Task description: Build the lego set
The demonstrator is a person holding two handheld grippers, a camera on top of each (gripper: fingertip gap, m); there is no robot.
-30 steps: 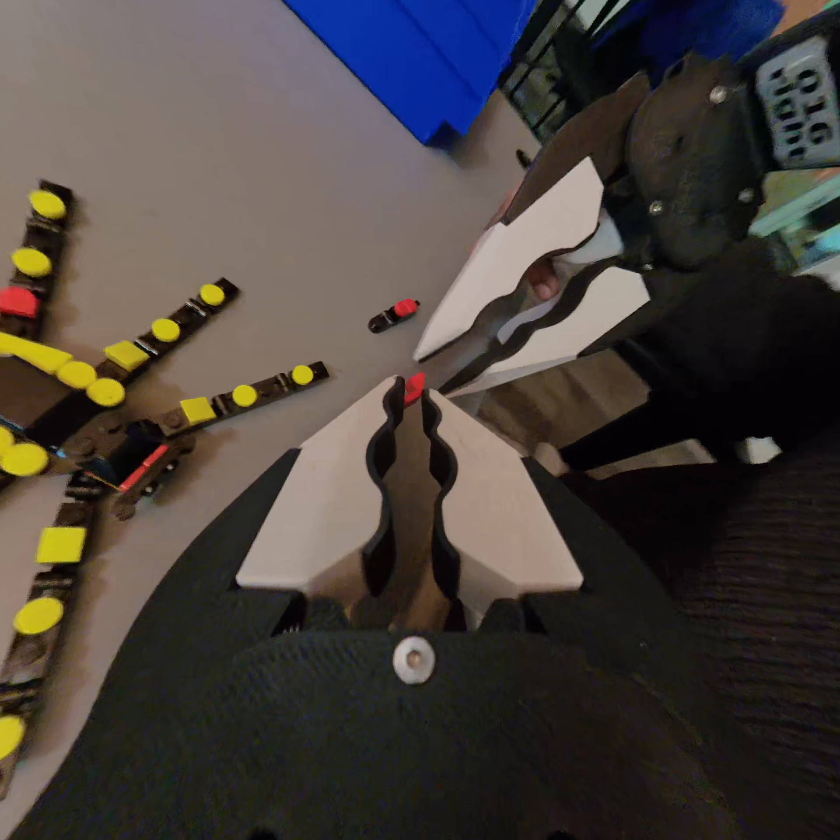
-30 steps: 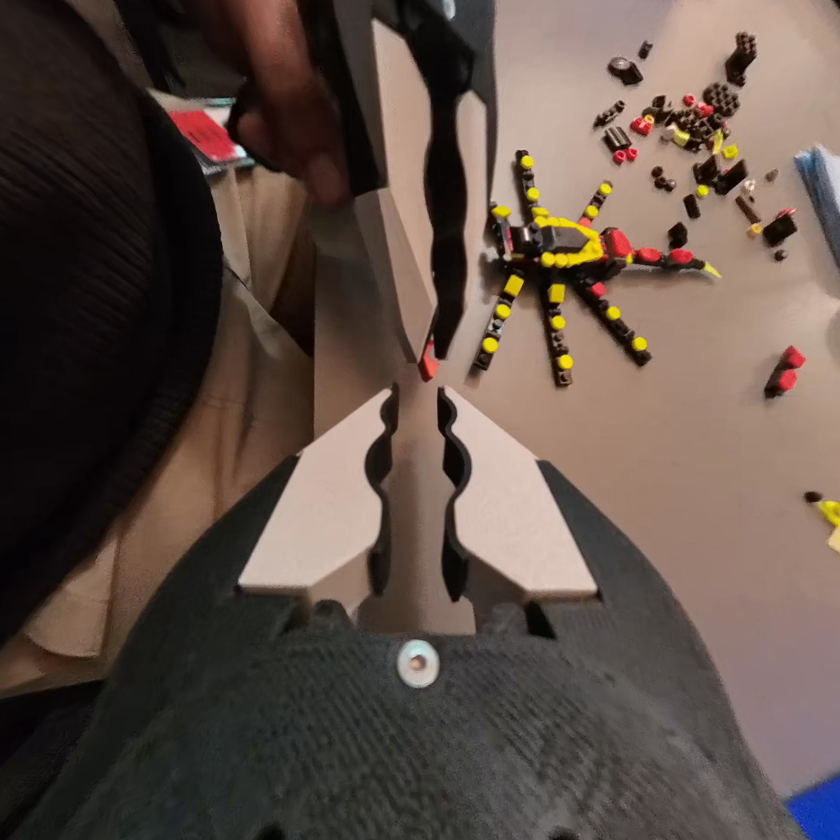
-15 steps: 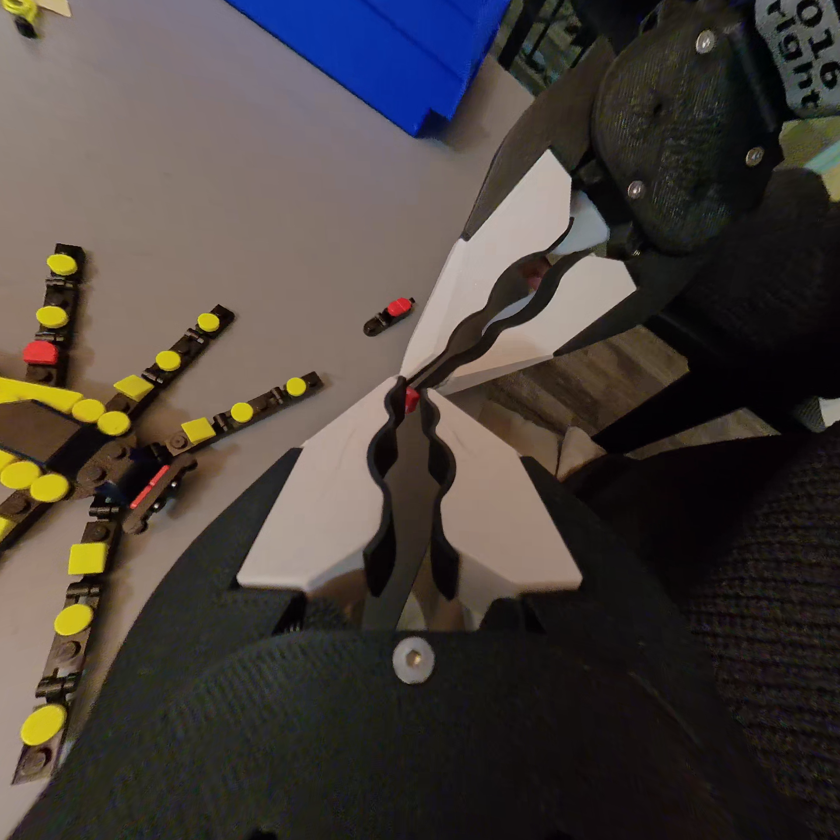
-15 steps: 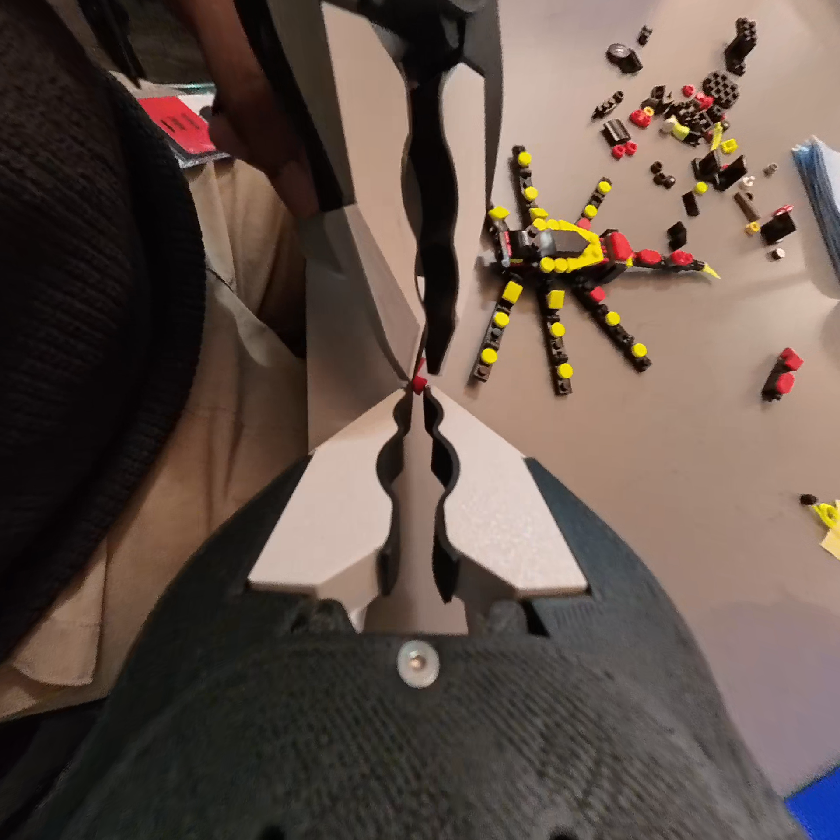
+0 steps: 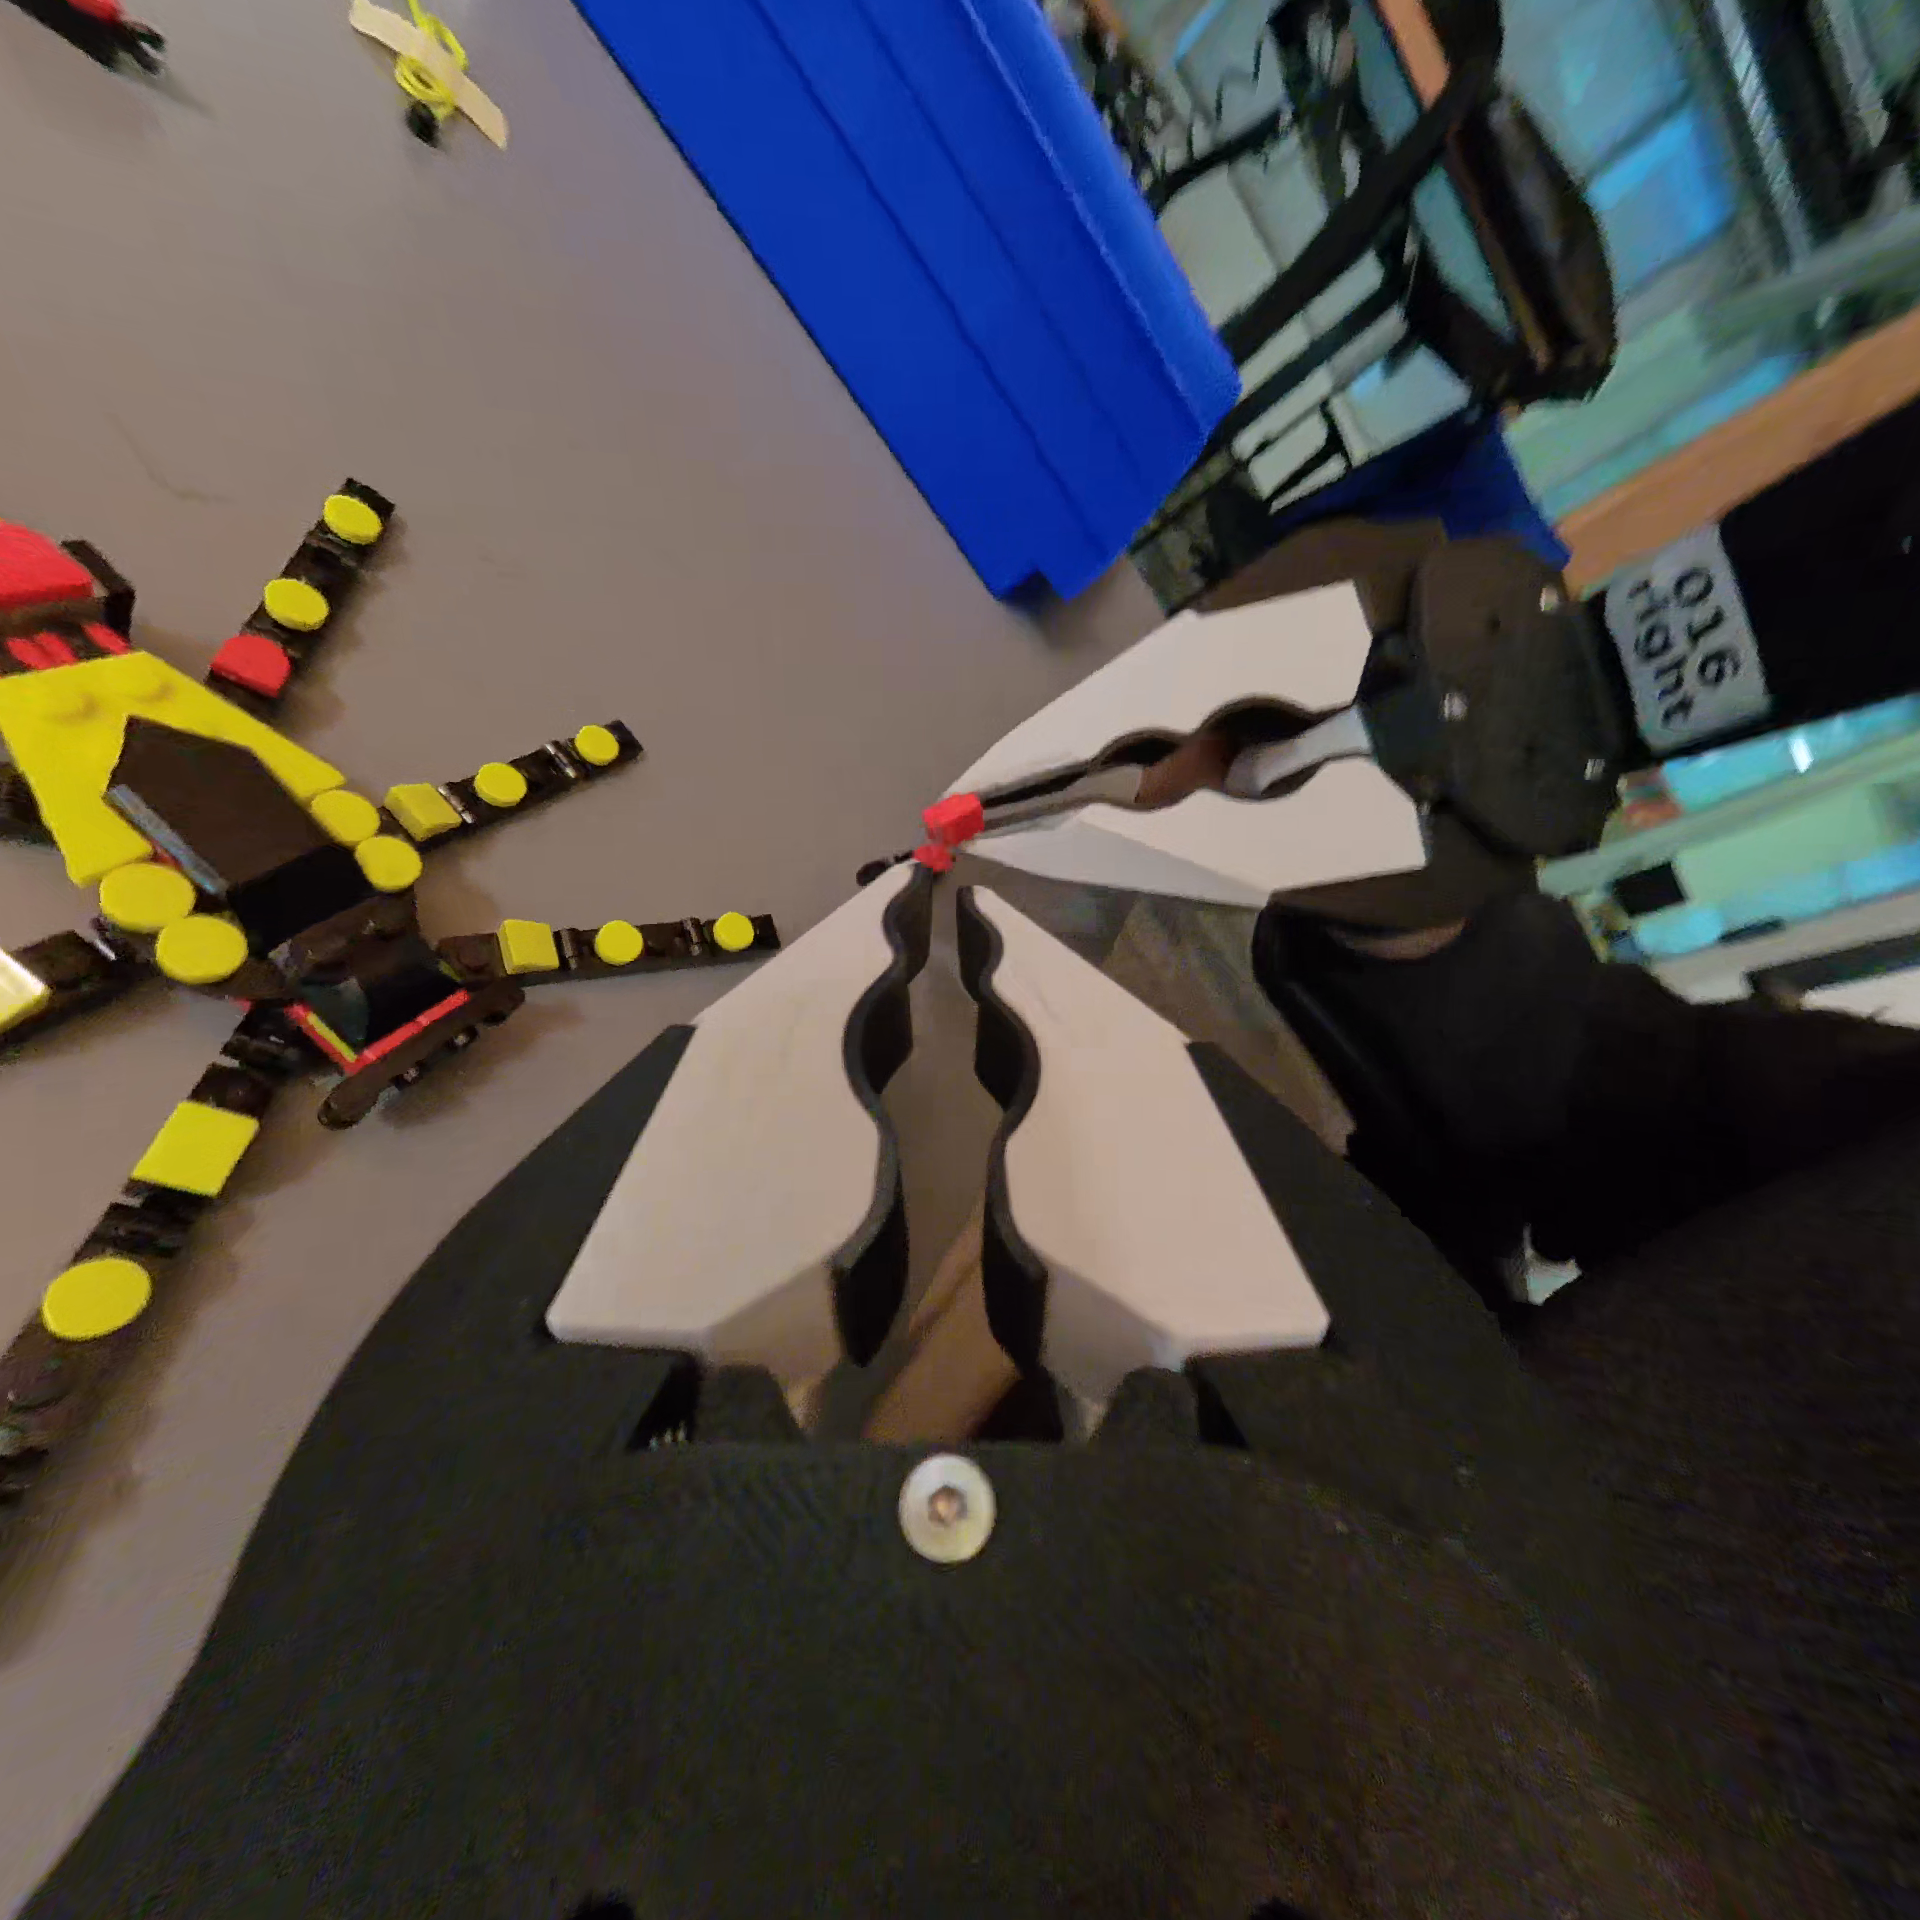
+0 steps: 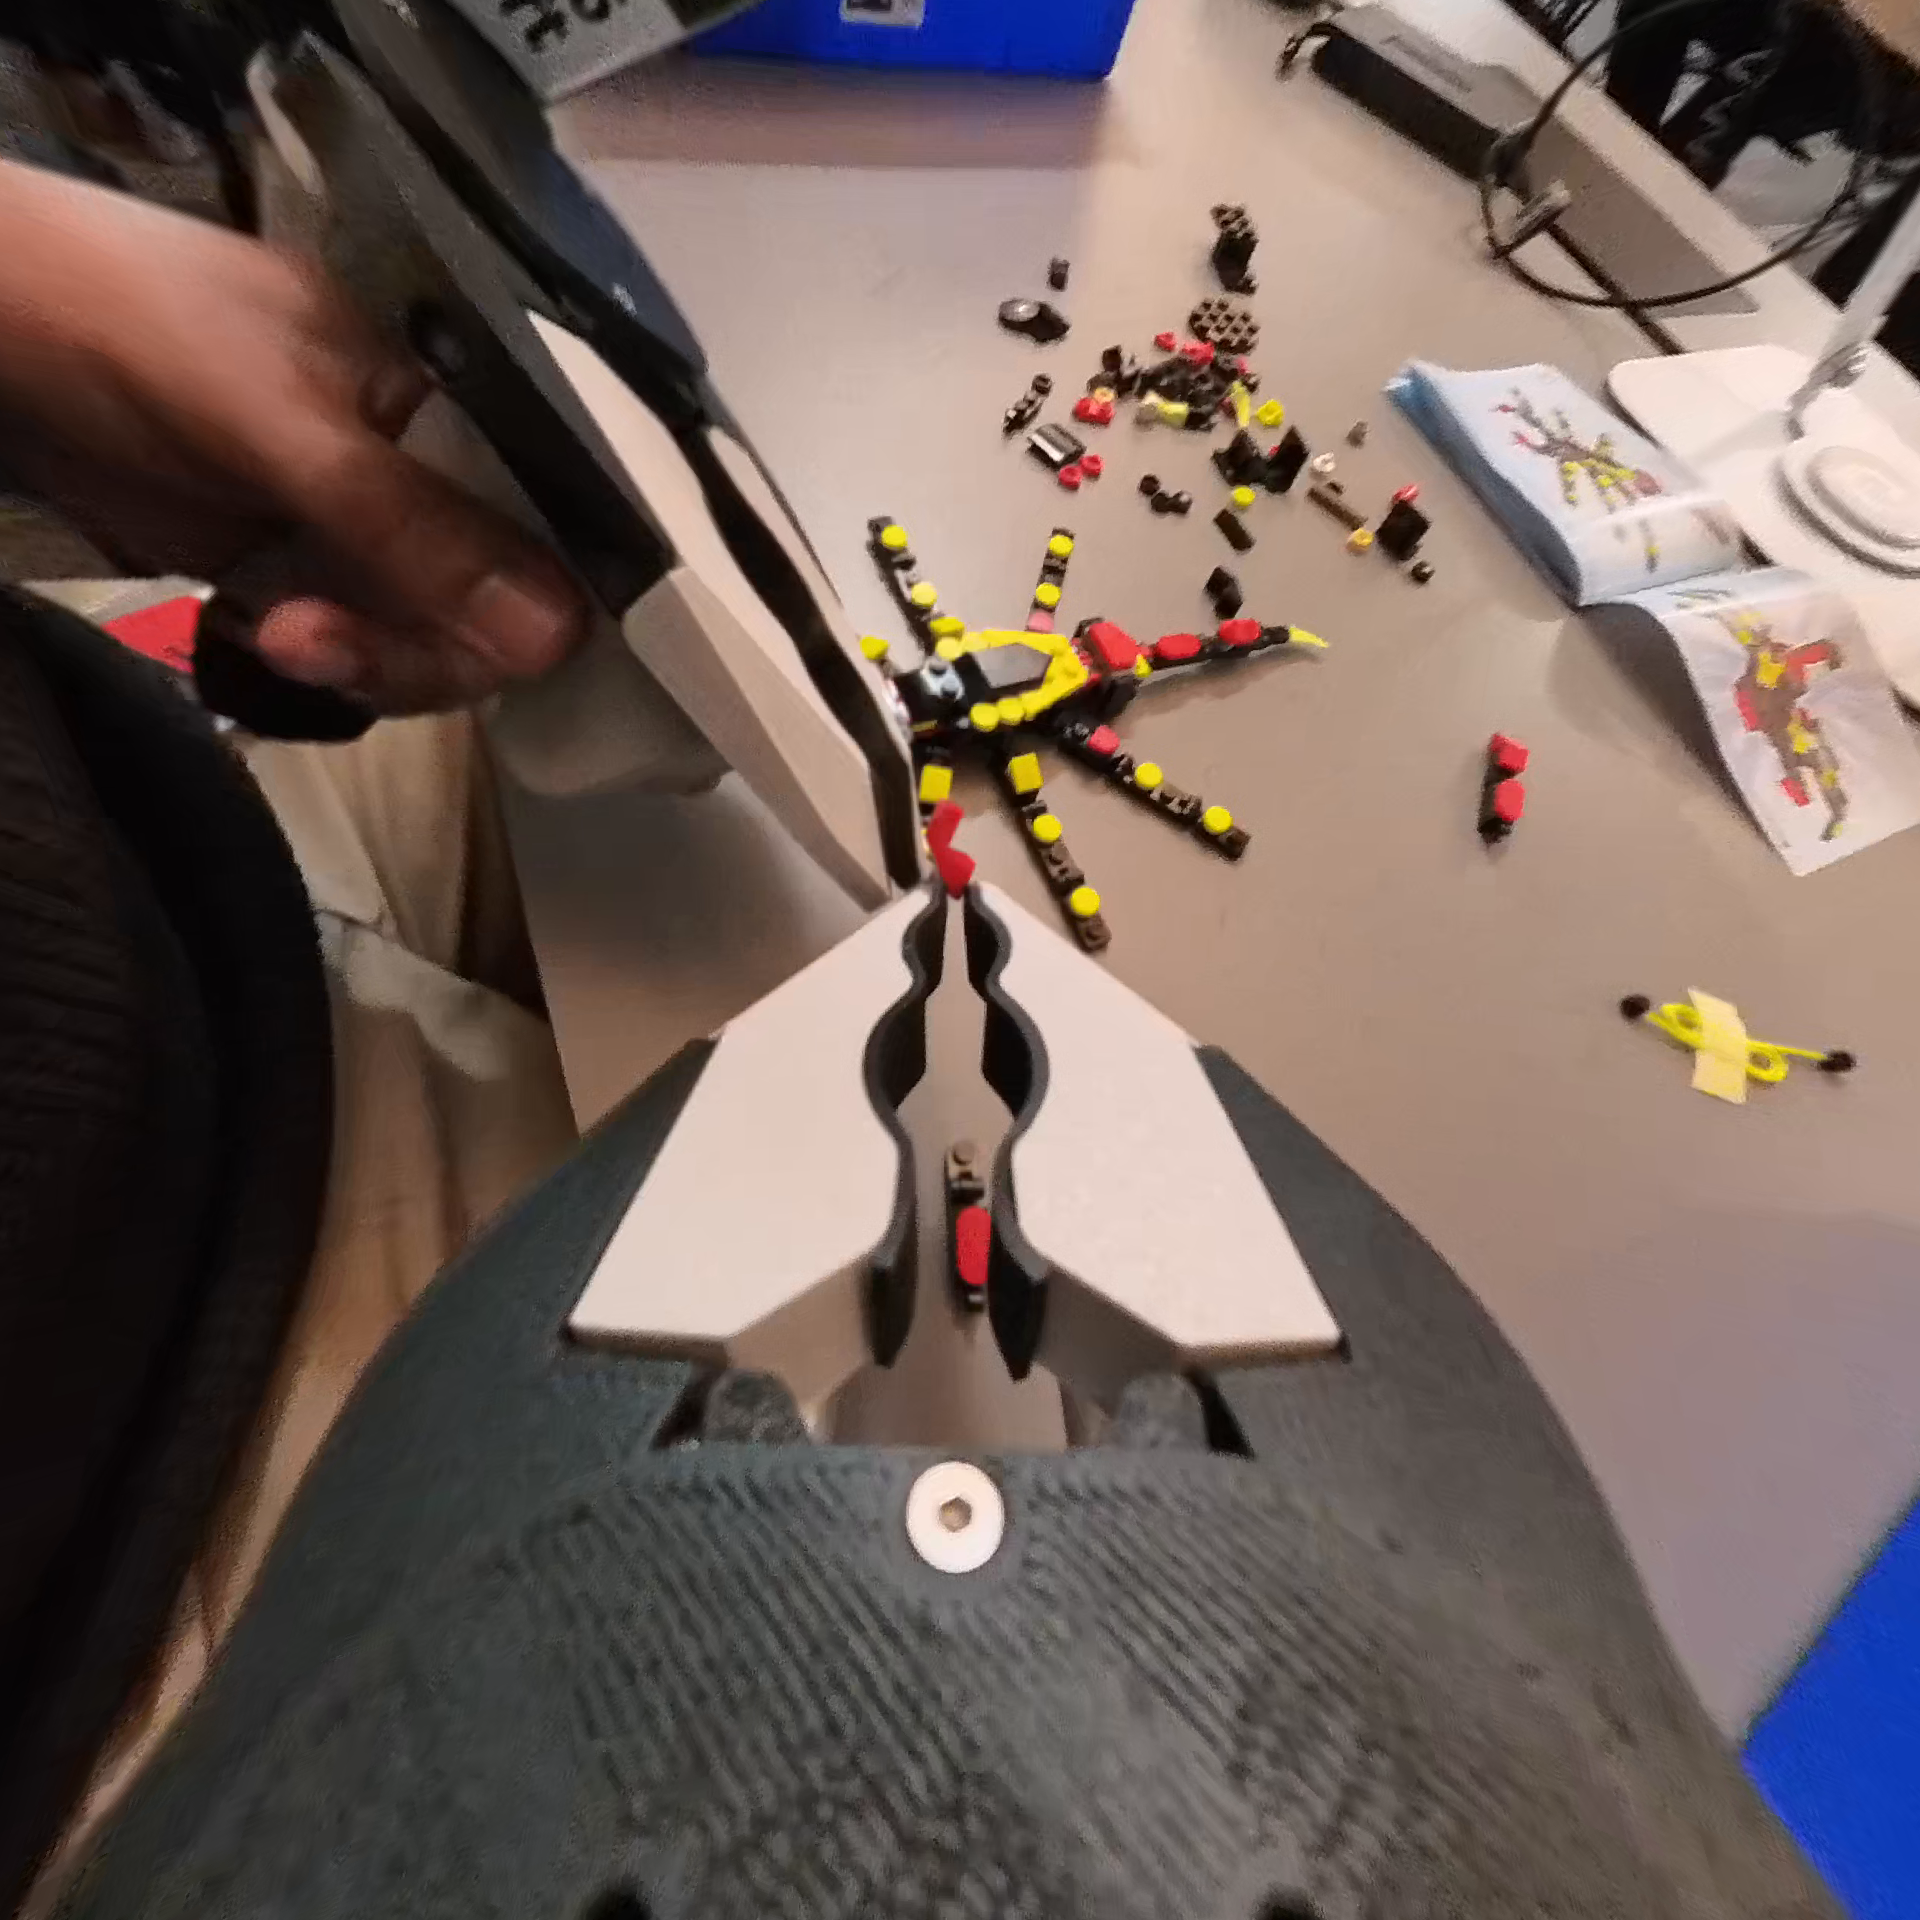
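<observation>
In the left wrist view, the left gripper reaches up the middle of the frame, jaws drawn nearly together and pinching a small red piece at the very tips. Touching it from the right, the right gripper comes in level from the frame's right side, jaws clamped on a red brick. The two red parts meet tip to tip just above the surface. To the left lies the spider model, black and yellow, its body's long axis running toward the upper left and its studded legs fanning out toward the lower left and right. Beyond, a blue bin slants across the upper middle.

In the right wrist view, the right gripper points up the frame's centre with the red brick held at its tips, tilted, its long axis nearly upright in the frame. Seen through the gap low between the jaws, a black-and-red piece lies on the surface, its long axis running up the frame. The left gripper descends from the upper left, held by a hand. Right of centre is the model, its red tail pointing right to a yellow tip. Farther off sit loose bricks, a red-and-black piece, a yellow bit and an open booklet.
</observation>
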